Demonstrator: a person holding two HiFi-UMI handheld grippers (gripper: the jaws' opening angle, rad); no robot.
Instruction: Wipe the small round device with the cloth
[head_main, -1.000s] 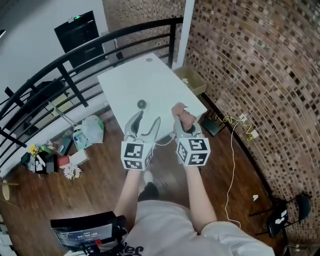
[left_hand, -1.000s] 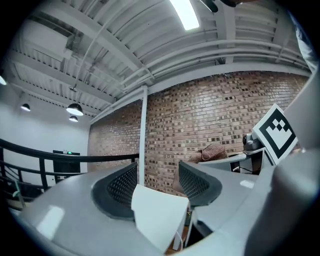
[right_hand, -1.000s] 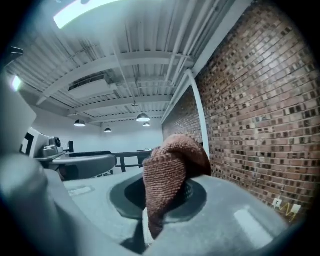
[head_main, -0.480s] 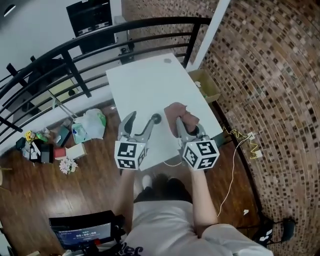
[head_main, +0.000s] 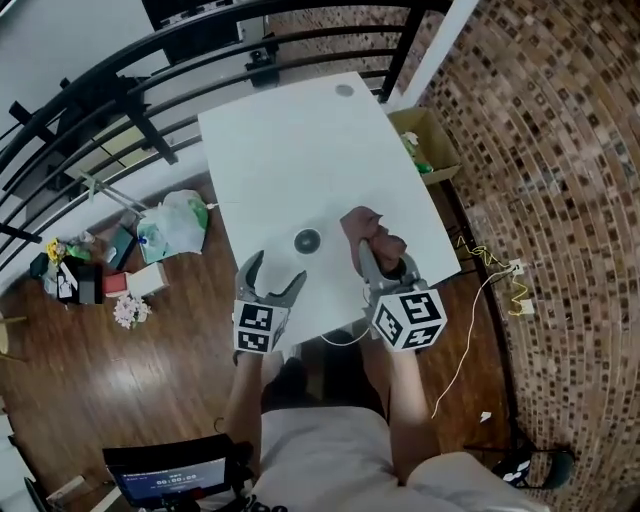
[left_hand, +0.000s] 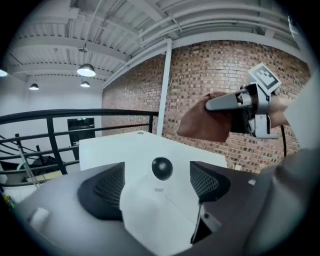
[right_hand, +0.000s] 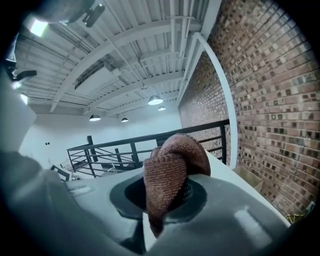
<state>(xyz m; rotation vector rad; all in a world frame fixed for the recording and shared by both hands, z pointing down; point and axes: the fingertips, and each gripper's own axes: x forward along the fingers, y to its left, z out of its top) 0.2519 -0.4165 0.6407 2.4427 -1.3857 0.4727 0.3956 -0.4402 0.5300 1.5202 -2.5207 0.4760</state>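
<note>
So the small round device (head_main: 307, 240) is sitting loose on the white tabletop (head_main: 280, 140), just ahead of the left tool (head_main: 275, 270) and pretty much lined up with the gap between its jaws. It isn't touching them though. From the left gripper view it's a dark little dome a bit past the jaw tips.

What's changed: half a second back that left tool had its tip right up against the device and was nearly closed. Now its jaws are opening, there's nothing between them, and it has backed off toward the person. Looks to me like it just let go or finished nudging the thing into place, but the head view is too small to be sure which.

The right tool (head_main: 372, 262) is clamped on the brown knitted cloth (head_main: 368, 230), bunched up and held off to the device's right, above the tabletop.

I'd say the device is parked and free, so the actual wiping hasn't started yet.
</note>
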